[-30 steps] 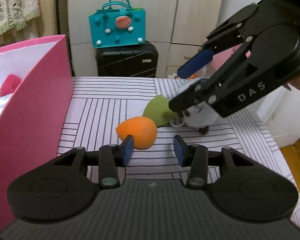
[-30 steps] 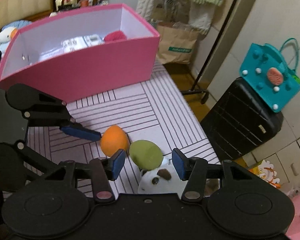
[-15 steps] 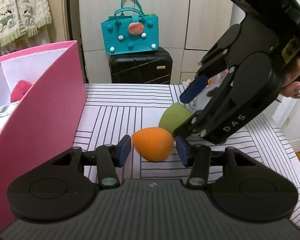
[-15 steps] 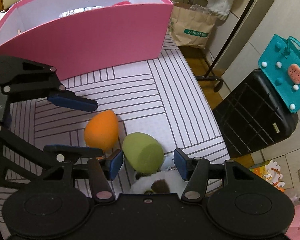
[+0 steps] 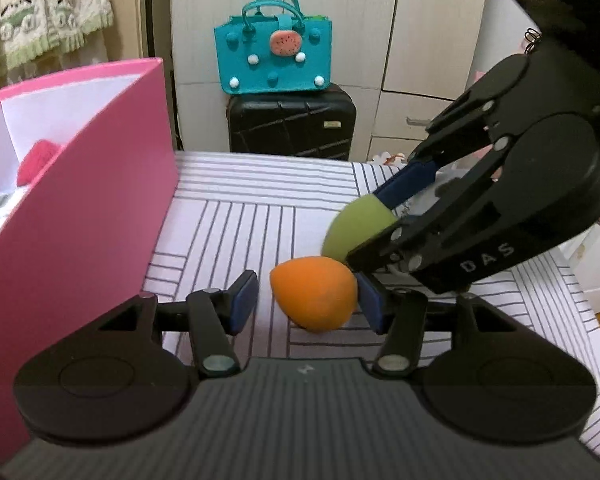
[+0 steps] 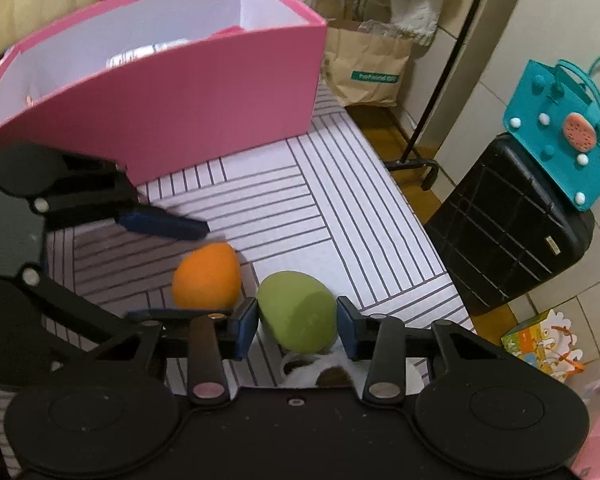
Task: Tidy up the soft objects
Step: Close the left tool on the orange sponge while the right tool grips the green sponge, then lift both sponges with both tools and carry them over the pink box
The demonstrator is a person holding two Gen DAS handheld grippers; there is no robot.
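Note:
An orange egg-shaped sponge (image 5: 314, 295) lies on the striped cloth between the open fingers of my left gripper (image 5: 308, 300); it touches the right pad, with a gap at the left pad. It also shows in the right wrist view (image 6: 207, 276). A green sponge (image 6: 298, 311) sits between the pads of my right gripper (image 6: 298, 322), which close in on both sides of it. In the left wrist view the green sponge (image 5: 354, 226) is between the right gripper's fingers. A white plush toy (image 6: 320, 372) lies under the right gripper, mostly hidden.
A pink box (image 5: 84, 216) with white inside stands at the left, holding a red soft item (image 5: 36, 158) and a white packet (image 6: 148, 52). A black suitcase (image 5: 292, 126) with a teal bag (image 5: 274, 60) stands past the table's far edge.
My left gripper moved forward until the orange sponge sat between its fingers. My right gripper lowered and narrowed around the green sponge.

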